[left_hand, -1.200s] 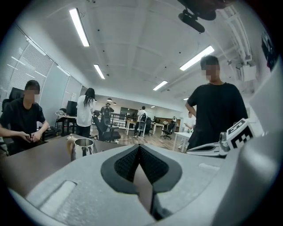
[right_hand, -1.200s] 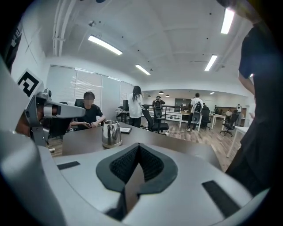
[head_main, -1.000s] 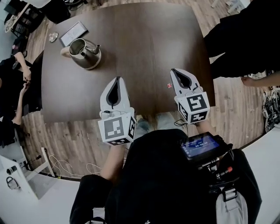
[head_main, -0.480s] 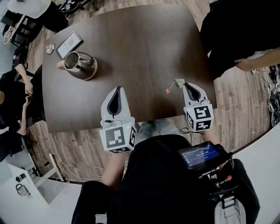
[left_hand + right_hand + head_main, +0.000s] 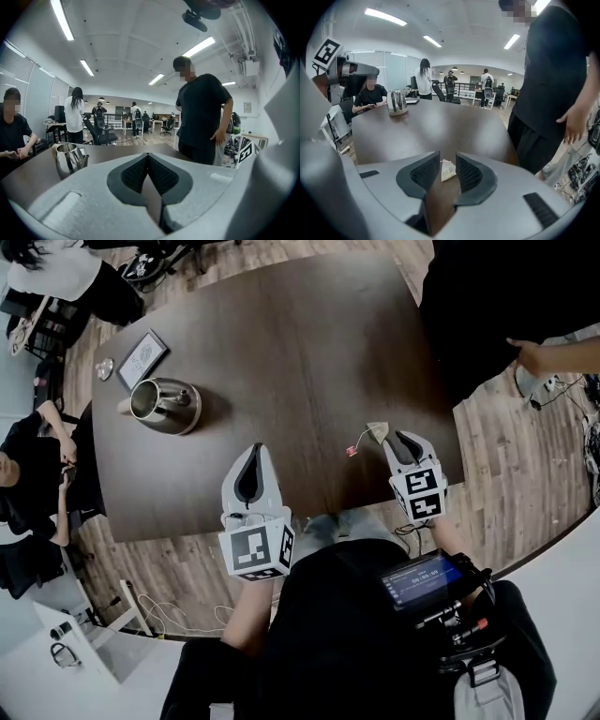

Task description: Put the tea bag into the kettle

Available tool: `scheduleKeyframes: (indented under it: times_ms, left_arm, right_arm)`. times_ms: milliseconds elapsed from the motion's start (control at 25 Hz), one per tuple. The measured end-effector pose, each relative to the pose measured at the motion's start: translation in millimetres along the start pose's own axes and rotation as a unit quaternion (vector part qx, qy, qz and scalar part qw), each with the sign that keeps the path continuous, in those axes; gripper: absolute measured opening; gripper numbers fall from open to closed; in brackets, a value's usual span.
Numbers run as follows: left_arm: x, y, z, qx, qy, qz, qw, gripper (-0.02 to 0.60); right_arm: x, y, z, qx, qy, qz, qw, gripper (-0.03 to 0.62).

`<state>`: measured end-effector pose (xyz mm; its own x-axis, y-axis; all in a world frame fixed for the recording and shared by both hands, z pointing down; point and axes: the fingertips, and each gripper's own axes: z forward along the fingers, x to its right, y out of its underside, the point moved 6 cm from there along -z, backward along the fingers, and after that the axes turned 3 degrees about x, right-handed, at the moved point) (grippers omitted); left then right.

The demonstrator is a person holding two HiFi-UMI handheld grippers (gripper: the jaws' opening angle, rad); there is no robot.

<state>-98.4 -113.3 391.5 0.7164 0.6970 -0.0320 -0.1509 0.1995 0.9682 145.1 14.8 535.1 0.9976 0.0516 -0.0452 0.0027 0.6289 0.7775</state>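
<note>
The tea bag [image 5: 378, 432], a small pale pyramid with a string and a red tag [image 5: 352, 452], lies on the dark table [image 5: 281, 343] near its right front corner. My right gripper [image 5: 396, 438] is just behind it. Its jaws are opening, and in the right gripper view the tea bag [image 5: 448, 170] sits loose between the tips of the right gripper [image 5: 447, 157], untouched by the pads. The steel kettle [image 5: 159, 406] stands lidless at the far left, also seen as kettle [image 5: 68, 159] and kettle [image 5: 397, 102]. My left gripper [image 5: 252, 450] hovers over the front edge, shut and empty, the left gripper [image 5: 147, 155] pointing toward the kettle.
A framed card [image 5: 141, 357] and a small round dish [image 5: 103, 368] lie behind the kettle. A person in black [image 5: 487, 306] stands at the table's right edge with a hand [image 5: 527, 354] out. Another person [image 5: 33, 474] sits at the left side.
My right gripper has drawn back toward the front right corner and its jaws have parted. The tea bag, covered a second ago, now lies exposed ahead of its tips. The left gripper has barely moved.
</note>
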Motion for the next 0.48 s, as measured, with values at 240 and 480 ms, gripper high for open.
scheduleKeyframes:
  times_ms: [240,480]
  left_arm:
    - [7.3,0.9,19.5,-0.013,-0.009,0.006,0.9999,0.003]
    - [7.4,2.8,27.5,-0.022,-0.014,0.007,0.9996,0.003]
  right_arm:
    - [9.6,20.8,27.0,-0.033,-0.018,-0.014,0.999,0.106]
    - [10.3,25.3,45.3,-0.043,-0.034,-0.016,0.998,0.071]
